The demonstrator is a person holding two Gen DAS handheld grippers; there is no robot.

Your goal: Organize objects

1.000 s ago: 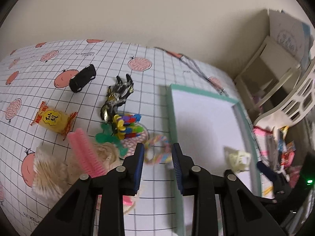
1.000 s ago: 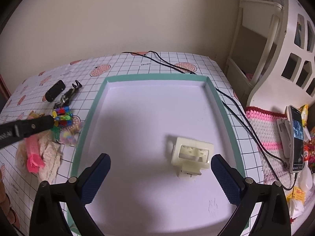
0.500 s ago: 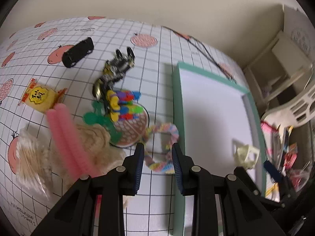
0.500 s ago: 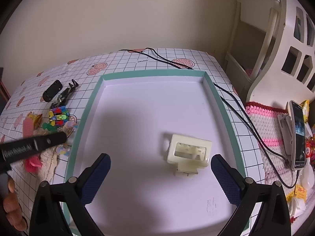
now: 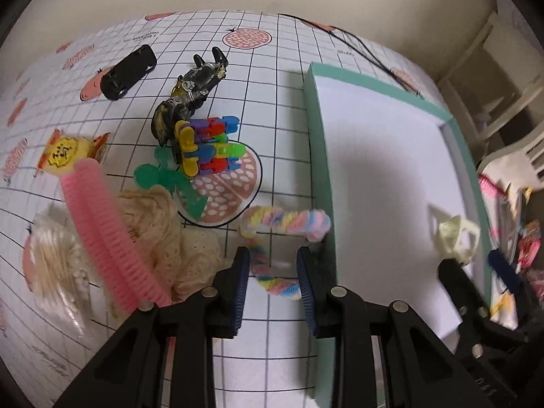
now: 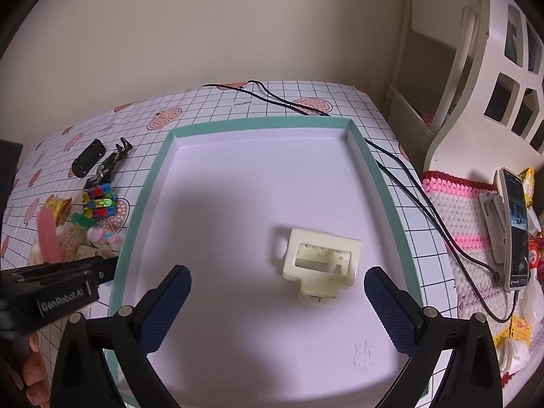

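The left gripper, jaws parted and empty, straddles the pastel twisted loop lying on the bench beside the tray, so closing comes next, while the right gripper hangs wide open.

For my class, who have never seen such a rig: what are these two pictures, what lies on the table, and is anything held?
A person holds a pair of tongs in each hand, each carrying a wide-angle camera that looks along its fingers. In the left view, the left tongs stand open around a pastel twisted loop beside a green-edged tray. Nearby lie colourful clips, a pink hair roller, a dark toy figure and a black toy car. In the right view, the right tongs hang open over the tray, where a cream plastic clip lies. Nothing is gripped.
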